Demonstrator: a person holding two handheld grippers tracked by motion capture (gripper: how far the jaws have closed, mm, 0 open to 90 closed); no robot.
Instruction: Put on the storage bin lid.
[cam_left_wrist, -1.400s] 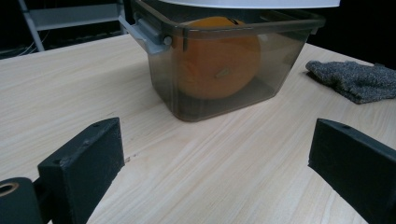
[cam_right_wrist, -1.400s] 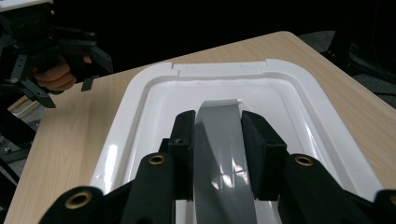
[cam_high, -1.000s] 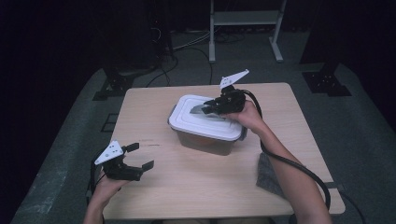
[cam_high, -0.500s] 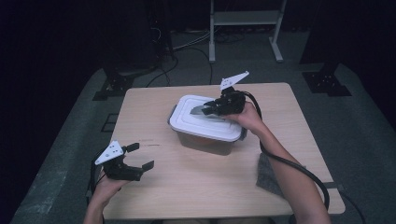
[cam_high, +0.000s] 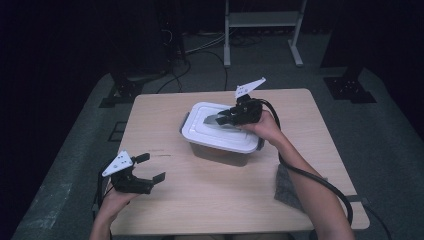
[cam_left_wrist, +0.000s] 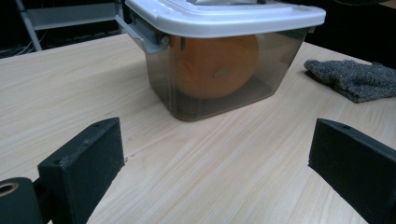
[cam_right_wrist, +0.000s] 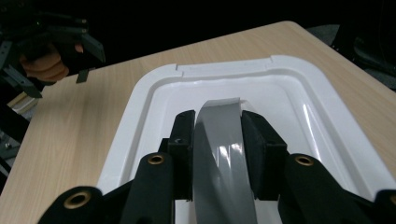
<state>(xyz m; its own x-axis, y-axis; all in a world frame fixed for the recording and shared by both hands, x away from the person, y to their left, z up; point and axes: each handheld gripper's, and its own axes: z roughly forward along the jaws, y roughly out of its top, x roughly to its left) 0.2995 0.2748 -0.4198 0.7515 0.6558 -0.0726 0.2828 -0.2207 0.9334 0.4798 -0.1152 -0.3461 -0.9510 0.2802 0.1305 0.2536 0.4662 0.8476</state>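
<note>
One lidded container (cam_high: 220, 137) sits at the centre of the high view, with one orange object (cam_left_wrist: 212, 65) inside and one grey cloth (cam_high: 289, 187) lower right. The right gripper (cam_right_wrist: 217, 135) has its jaws closed on the single grey handle (cam_right_wrist: 219, 140) of the white lid (cam_high: 200, 132). The left gripper (cam_high: 145, 170), lower left, is wide open and holds nothing.

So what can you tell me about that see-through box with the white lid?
The smoky clear plastic box stands upright on the pale wooden table, nearer its far side. Its white plastic lid is on, with a raised rim around a sunken middle. A grey latch sits at one end. A grey handle rises from the lid's middle, and the right gripper is shut on it. Through the wall, something round and orange shows inside.
</note>
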